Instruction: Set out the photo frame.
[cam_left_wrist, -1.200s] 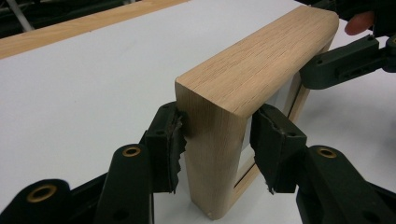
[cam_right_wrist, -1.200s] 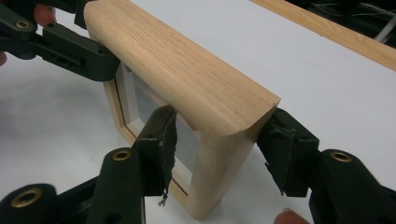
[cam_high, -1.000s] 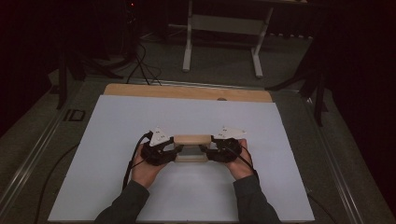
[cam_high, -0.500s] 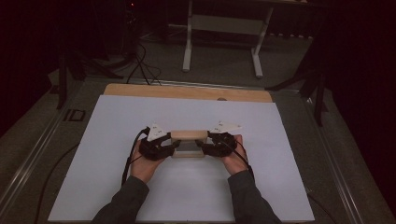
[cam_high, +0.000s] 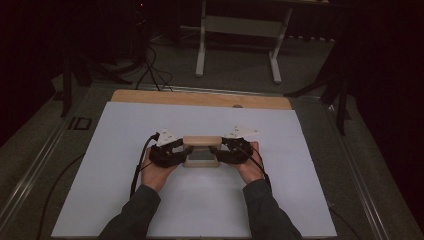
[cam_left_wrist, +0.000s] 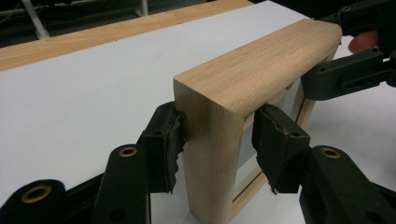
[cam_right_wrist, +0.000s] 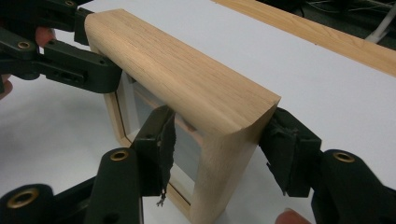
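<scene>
Covering the wooden table (cam_high: 150, 96), a white sheet (cam_high: 280, 200).

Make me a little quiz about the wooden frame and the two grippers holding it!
1. True or false: the wooden frame stands upright on its edge on the white table sheet.
2. Where does the left gripper sit on the frame? A) on the long top bar B) on one short end post C) under the frame
3. Fill in the word: the right gripper has one jaw on the frame's outer face and the other on the side with the clear ____.

Key: 1 true; 2 B; 3 pane (the pane shows inside the frame in the right gripper view).
</scene>
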